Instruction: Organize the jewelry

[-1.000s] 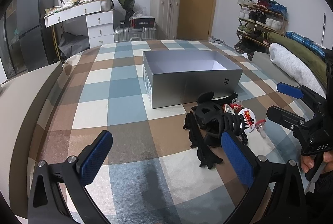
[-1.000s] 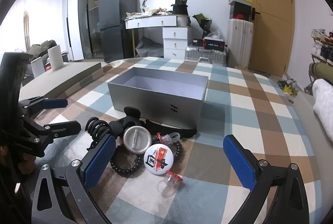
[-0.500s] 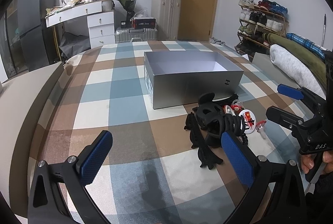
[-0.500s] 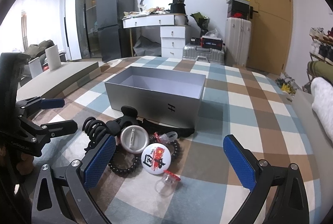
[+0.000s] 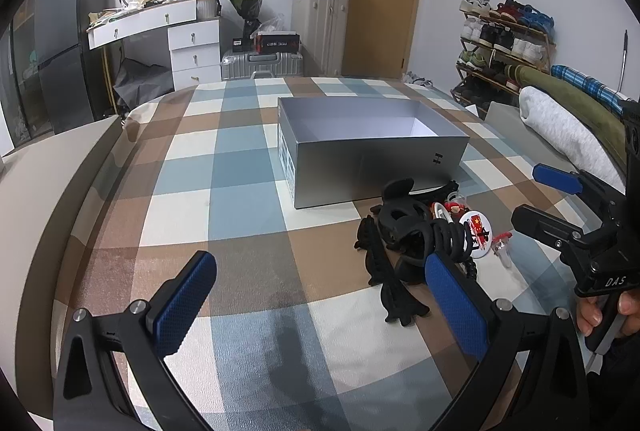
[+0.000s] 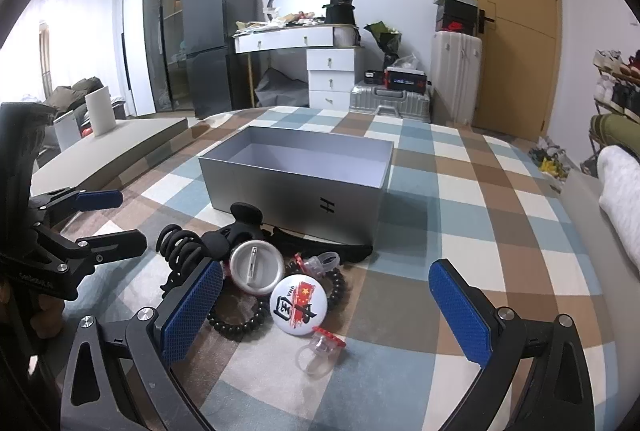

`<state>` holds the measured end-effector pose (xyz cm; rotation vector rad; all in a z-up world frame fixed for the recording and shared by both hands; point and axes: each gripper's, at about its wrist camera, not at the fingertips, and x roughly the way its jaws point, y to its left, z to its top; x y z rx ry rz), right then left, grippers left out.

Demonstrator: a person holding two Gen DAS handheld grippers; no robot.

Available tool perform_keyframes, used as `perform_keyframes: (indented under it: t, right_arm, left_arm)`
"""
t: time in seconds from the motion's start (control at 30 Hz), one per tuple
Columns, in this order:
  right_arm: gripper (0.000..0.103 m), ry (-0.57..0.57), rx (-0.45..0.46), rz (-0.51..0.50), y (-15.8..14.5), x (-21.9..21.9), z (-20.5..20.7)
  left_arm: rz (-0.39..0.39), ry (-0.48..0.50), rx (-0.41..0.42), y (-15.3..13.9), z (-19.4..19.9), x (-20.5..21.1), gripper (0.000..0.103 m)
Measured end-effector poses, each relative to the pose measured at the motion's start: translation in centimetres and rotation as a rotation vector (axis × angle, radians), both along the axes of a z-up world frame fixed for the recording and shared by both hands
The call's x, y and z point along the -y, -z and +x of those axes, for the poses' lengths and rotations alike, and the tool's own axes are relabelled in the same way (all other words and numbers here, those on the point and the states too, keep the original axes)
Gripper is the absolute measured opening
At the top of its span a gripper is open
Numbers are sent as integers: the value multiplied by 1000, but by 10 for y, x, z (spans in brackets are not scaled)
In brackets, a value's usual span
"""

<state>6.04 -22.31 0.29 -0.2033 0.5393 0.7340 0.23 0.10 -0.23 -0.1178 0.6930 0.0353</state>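
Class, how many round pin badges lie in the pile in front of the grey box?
2. One lies face down, silver back up, nearest the black hair clips. The other lies face up, white with a red flag, just in front of it. More may be hidden under the pile.

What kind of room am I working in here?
Most likely a bedroom in a home: a checked bedspread underfoot, a white dressing table with drawers, a shoe rack and suitcases by the door.

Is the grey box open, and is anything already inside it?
Open: the grey box has no lid on it. The visible part of its pale interior looks bare; the near wall hides the rest of the floor.
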Motion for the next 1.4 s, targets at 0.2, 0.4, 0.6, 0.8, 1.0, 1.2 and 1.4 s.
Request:
perform_keyframes:
  t: [0.2, 0.4, 0.6, 0.8, 1.0, 1.2, 1.4]
  right_arm:
    - [103, -1, 2, 1, 0, 0, -1]
    - [103, -3, 5, -4, 0, -1, -1]
    - [103, 9, 4, -16, 0, -3, -1]
    - [103, 25, -52, -48, 1, -3, 5]
    - [92, -11, -174, -75, 13, 2, 9]
    - [67, -49, -293, -109, 27, 3, 14]
    - [49, -66, -310, -134, 33, -3, 10]
  left_arm:
    - [0, 0, 0, 0, 0, 0, 102]
    - [-1, -1, -1, 0, 0, 0, 102]
    - [-14, -1, -6, 0, 1, -2, 102]
    - [25, -4, -11, 0, 2, 4, 102]
    - [-16, 32, -22, 2, 3, 8, 102]
    - [-5, 36, -37, 1, 4, 12, 102]
    - [-25, 34, -45, 1, 6, 12, 102]
